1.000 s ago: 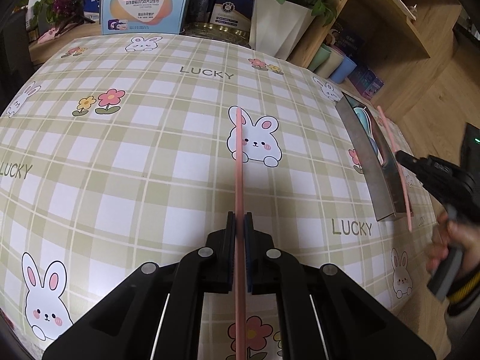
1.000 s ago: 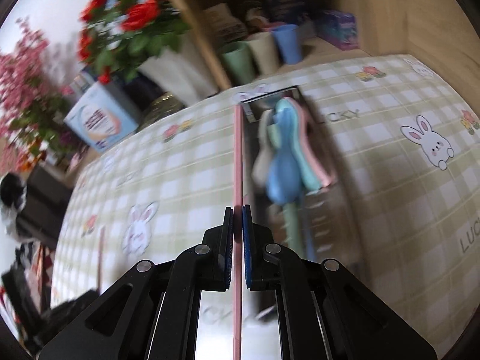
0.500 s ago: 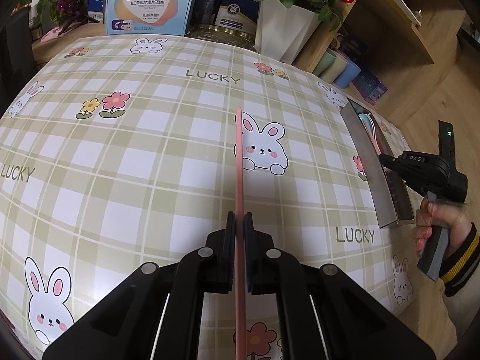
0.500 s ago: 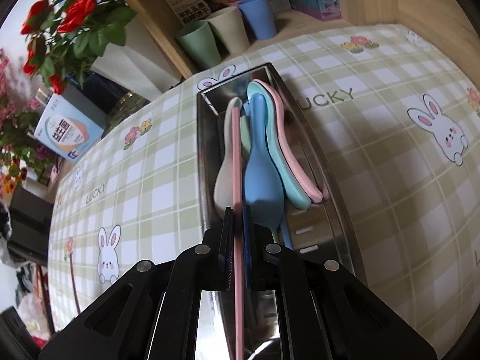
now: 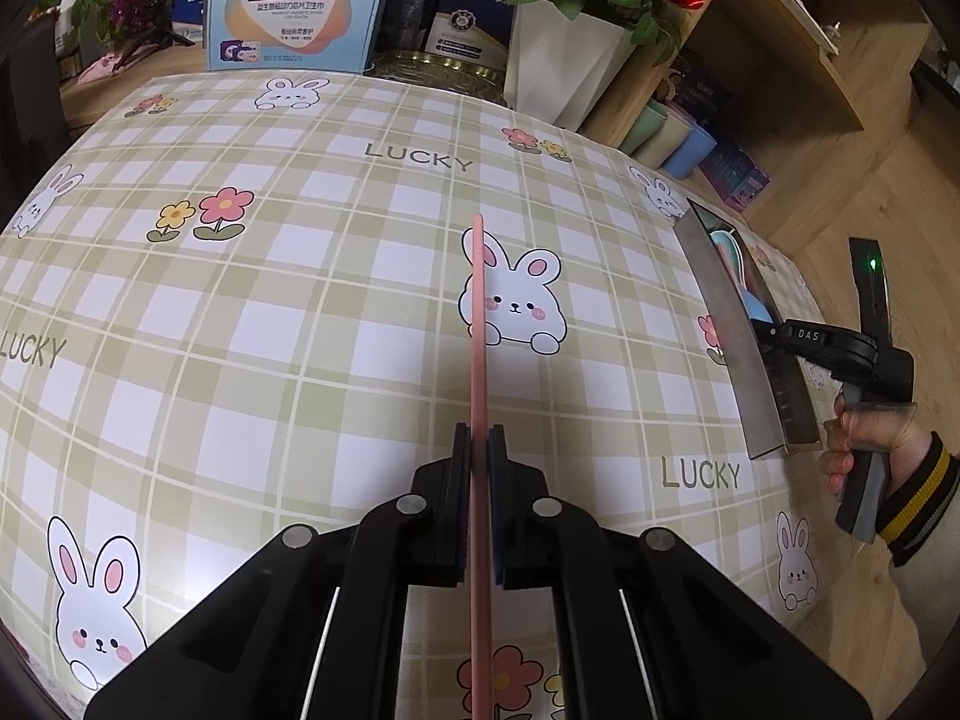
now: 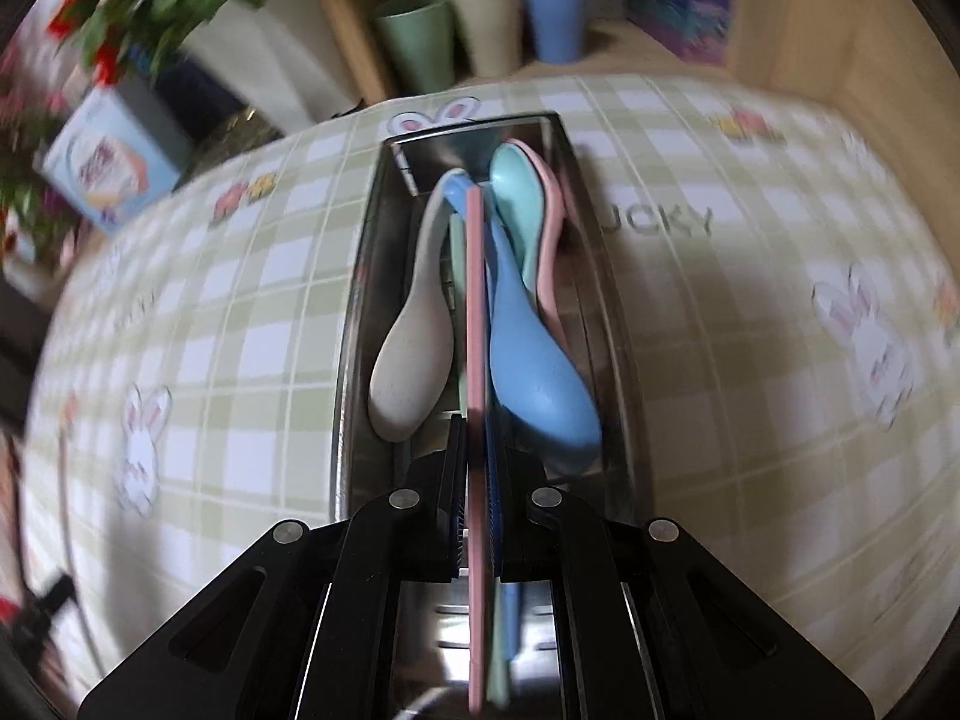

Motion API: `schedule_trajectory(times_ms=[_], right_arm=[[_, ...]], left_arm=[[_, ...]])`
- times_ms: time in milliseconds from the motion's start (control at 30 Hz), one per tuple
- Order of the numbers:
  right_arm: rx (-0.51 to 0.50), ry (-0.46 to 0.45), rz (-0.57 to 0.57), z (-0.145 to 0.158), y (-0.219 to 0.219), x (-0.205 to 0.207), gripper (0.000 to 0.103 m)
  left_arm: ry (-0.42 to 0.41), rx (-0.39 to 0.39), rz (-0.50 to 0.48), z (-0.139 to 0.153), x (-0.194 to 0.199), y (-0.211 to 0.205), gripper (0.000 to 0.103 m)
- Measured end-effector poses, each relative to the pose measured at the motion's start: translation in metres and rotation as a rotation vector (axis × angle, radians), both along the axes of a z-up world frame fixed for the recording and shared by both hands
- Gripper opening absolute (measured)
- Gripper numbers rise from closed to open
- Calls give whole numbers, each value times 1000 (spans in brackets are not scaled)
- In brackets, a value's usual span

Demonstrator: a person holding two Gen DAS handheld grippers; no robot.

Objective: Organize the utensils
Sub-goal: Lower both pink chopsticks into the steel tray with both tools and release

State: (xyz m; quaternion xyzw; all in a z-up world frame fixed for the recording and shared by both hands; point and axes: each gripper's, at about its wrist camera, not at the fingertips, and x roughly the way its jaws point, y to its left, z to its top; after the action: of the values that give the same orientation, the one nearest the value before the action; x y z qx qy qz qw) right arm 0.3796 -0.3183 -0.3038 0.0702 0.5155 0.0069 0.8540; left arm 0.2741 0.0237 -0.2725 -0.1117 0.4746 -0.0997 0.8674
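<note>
The checked surface [image 5: 252,324] carries a steel tray [image 6: 360,324] at its right edge, already loaded with white, blue, teal and pink spoons [image 6: 540,384], which crowd the space. The right gripper [image 6: 477,450], fingers clamped on a pink chopstick [image 6: 474,300], aims it lengthwise into the tray, probably so it drops between the spoons. The left gripper [image 5: 479,462], fingers pinching its pink chopstick [image 5: 478,324], waits over mid-surface.

Left gripper [image 5: 479,450] angled downward, jaws clamped together; right gripper [image 6: 477,438] pitched steeply down, likewise clamped, gripped by a striped-cuffed hand [image 5: 864,450].
</note>
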Motion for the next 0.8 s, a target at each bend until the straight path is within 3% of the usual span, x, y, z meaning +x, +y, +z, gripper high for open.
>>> schedule_trajectory(times_ms=[133, 267, 333, 500, 667, 733, 767, 800], right_arm=[[-50, 24, 78, 2, 1, 5, 6], [-14, 51, 57, -4, -5, 4, 7], [59, 45, 20, -5, -12, 1, 7], [151, -20, -18, 12, -22, -15, 8], [137, -87, -21, 34, -29, -33, 9], [121, -104, -31, 40, -37, -41, 24], [116, -112, -38, 43, -42, -44, 49], [113, -124, -45, 45, -46, -48, 58]], left_arm=[[4, -2, -1, 1, 0, -1, 5], [8, -4, -11, 3, 0, -6, 5], [8, 0, -21, 5, 1, -10, 5], [14, -14, -50, 17, 9, -23, 5], [30, -63, -79, 35, 27, -51, 5], [40, -80, -95, 42, 37, -70, 5], [44, -86, -101, 44, 40, -78, 5], [51, -97, -111, 47, 46, -90, 5]])
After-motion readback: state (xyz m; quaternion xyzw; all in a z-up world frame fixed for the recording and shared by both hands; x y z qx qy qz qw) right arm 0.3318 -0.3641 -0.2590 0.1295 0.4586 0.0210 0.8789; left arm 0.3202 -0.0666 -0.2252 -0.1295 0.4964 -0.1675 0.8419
